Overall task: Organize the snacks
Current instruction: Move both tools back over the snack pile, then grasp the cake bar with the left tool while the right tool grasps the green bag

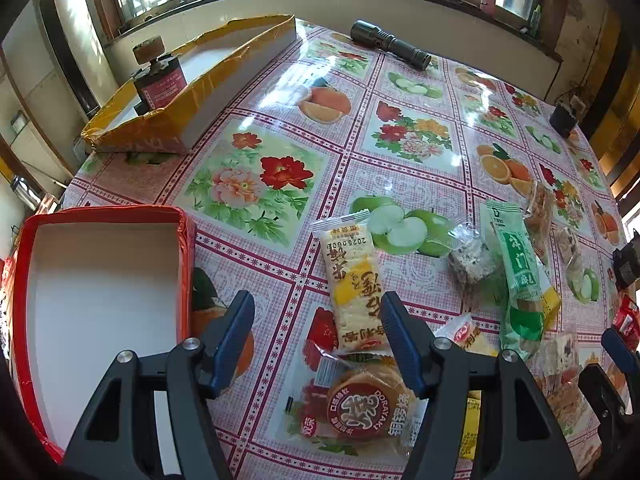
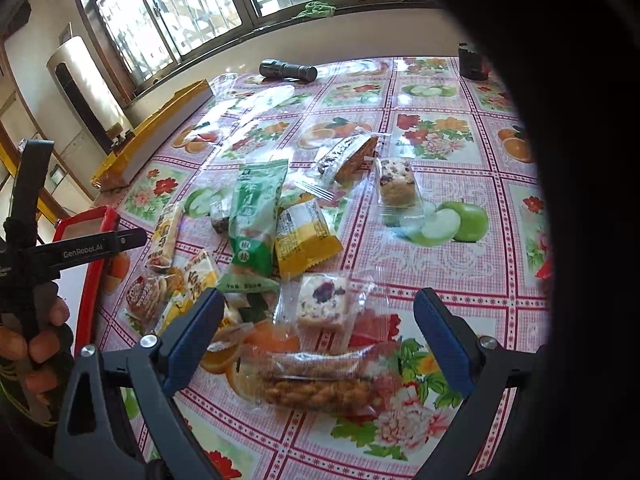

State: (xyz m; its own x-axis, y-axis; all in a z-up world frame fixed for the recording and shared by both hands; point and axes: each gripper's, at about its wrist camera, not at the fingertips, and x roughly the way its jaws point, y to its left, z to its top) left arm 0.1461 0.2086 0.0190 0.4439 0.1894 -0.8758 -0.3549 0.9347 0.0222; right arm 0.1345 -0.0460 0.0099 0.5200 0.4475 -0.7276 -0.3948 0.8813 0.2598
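1. The left gripper (image 1: 318, 338) holds its jaws wide apart and grips nothing; its 2 blue fingers (image 1: 236, 340) hover over the fruit-and-flower tablecloth (image 1: 280, 128).
2. Between those fingers, toward the right one, lies a long rice cracker packet (image 1: 354, 284), and nearer the camera a round dorayaki packet (image 1: 362, 404).
3. A red tray (image 1: 186, 264) with a white floor sits just left of the left finger.
4. The right gripper (image 2: 320, 332) also holds its jaws wide apart, holding nothing.
5. Between its fingers lie a clear packet of fried twists (image 2: 316, 386) and, just beyond, a clear-wrapped nougat square (image 2: 326, 300).
6. Farther off, a green snack packet (image 2: 256, 216) overlaps a yellow packet (image 2: 304, 240).
7. A black flashlight (image 1: 390, 44) rests at the far table edge, and a long yellow tray (image 1: 192, 100) lies at far left.
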